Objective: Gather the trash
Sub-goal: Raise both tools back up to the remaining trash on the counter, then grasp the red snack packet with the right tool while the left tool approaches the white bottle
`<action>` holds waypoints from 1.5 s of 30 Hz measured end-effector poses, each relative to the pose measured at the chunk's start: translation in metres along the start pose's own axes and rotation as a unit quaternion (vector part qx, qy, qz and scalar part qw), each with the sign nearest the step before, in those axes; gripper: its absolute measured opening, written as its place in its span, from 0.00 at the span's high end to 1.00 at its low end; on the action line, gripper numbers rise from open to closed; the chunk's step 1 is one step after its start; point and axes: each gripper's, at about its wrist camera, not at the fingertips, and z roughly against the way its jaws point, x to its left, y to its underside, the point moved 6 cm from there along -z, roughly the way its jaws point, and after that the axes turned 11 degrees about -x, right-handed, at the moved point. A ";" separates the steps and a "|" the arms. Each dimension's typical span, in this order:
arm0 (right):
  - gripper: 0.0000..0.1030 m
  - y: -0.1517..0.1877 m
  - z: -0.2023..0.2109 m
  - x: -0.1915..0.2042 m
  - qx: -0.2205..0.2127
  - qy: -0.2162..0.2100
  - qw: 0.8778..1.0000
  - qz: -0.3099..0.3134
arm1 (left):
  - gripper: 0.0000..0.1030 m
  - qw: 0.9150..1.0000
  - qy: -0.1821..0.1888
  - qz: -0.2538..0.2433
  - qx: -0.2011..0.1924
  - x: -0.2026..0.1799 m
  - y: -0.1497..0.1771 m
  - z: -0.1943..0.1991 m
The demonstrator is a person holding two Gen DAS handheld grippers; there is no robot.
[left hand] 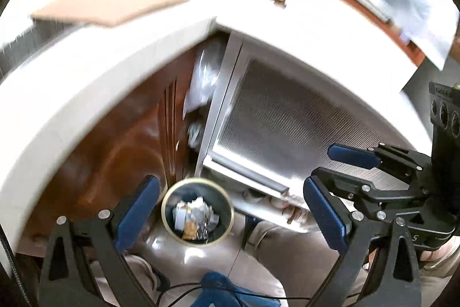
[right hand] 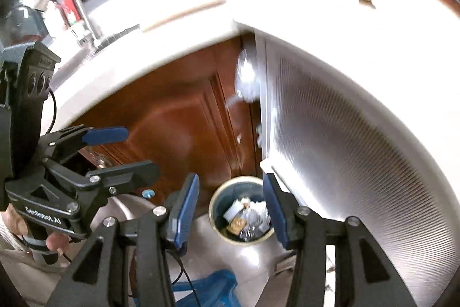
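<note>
Grippers above round gold-rimmed dark bin (left hand: pixel 197 211) of crumpled paper and foil trash (left hand: pixel 195 217).
Left gripper (left hand: pixel 230 216) gapes wide, empty; right gripper (right hand: pixel 231 216) half-spread, empty. Brown wooden cabinet door (right hand: pixel 184 117) and white countertop (left hand: pixel 86 71) flank bin.

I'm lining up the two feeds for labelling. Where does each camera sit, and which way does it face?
Left wrist: on the left claw, facing steeply down at the trash bin below the counter corner; its own open blue pads and the right claw show.
Right wrist: on the right claw, facing down at the same bin; the left claw and fingers holding it show.
Shared: bin, counter, wooden cabinet door, ribbed panel.
</note>
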 end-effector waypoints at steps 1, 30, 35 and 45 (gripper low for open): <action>0.55 -0.009 0.008 0.002 -0.011 0.000 1.000 0.005 | 0.04 1.000 0.002 -0.002 -0.005 -0.003 -0.010 0.008; 0.21 -0.325 -0.130 -0.145 -0.028 0.027 0.999 -0.013 | 0.16 0.994 -0.061 -0.082 -0.042 0.025 -0.346 -0.098; 0.21 -0.325 -0.193 -0.169 0.001 0.029 0.999 -0.017 | 0.17 0.995 -0.075 -0.059 -0.041 0.052 -0.368 -0.144; 0.21 -0.321 -0.262 -0.166 0.037 0.022 0.999 0.029 | 0.17 0.997 -0.052 -0.050 -0.013 0.079 -0.377 -0.221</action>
